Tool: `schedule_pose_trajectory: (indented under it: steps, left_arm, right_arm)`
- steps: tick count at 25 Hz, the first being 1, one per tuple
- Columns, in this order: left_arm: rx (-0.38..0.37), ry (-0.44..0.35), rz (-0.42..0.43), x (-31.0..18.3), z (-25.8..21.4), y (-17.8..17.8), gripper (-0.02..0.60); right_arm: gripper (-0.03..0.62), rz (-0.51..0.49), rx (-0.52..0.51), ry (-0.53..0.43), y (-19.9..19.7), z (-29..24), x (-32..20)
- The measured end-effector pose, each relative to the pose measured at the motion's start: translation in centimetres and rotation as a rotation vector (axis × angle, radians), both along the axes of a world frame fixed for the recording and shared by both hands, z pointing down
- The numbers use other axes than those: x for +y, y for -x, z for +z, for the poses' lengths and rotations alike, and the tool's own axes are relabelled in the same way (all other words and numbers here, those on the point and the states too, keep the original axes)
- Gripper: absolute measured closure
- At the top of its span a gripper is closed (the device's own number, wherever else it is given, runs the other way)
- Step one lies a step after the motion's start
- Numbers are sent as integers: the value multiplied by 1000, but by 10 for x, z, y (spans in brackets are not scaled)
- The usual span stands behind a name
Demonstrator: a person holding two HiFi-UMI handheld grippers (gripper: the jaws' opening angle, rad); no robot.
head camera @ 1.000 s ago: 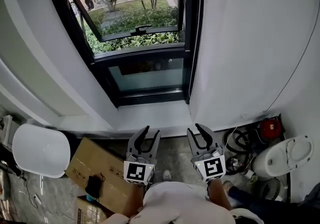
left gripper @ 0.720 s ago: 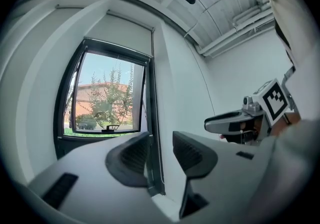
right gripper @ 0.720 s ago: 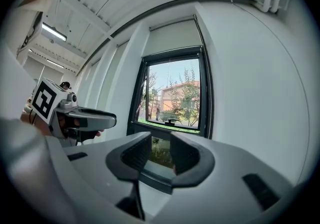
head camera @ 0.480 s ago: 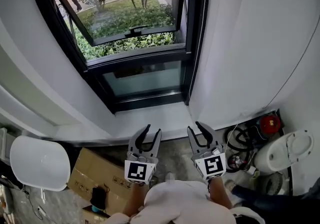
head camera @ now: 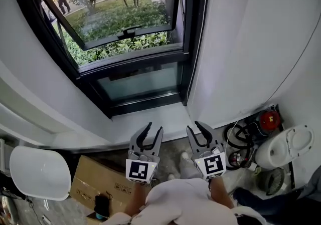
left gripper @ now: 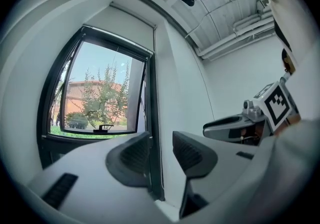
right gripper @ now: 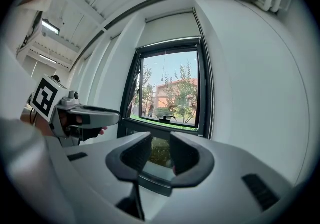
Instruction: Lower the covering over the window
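The black-framed window (head camera: 125, 43) has its lower sash tilted open to a garden. Its white roller blind (right gripper: 170, 27) is rolled up high, covering only the top of the glass; the left gripper view also shows the blind (left gripper: 131, 21). A thin cord (head camera: 202, 28) hangs along the frame's right side. My left gripper (head camera: 154, 129) and right gripper (head camera: 194, 127) are held level side by side, just short of the sill (head camera: 150, 119), pointing at the window's right part. Both are open with nothing between the jaws. The left gripper (left gripper: 161, 153) faces the frame's right post, the right gripper (right gripper: 161, 153) the lower pane.
A white chair (head camera: 37, 171) and a cardboard box (head camera: 100, 184) stand on the floor at the lower left. At the right by the wall are black cables (head camera: 241, 141), a red object (head camera: 269, 119) and a white appliance (head camera: 283, 151).
Both grippers have been carried forward towards the window. The sill is nearer to their tips, and the chair and box have slid to the lower left of the head view.
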State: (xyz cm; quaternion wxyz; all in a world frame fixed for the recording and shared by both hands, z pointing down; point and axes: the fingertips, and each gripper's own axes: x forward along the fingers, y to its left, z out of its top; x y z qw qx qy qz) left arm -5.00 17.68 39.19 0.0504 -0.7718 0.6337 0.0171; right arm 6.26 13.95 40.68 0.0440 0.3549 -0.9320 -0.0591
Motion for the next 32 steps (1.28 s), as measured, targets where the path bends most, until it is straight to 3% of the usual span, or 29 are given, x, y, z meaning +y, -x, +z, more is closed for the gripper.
schedule_pose_trajectory:
  steps: [20,32]
  left_arm:
    - [-11,8,17,-133,-2,1,434]
    - [-30,27,37,-204,5,-7,436]
  right_arm:
    - [493,8,-21,16,10,-6,-134]
    - [497,7,-29,73,24,6,-198]
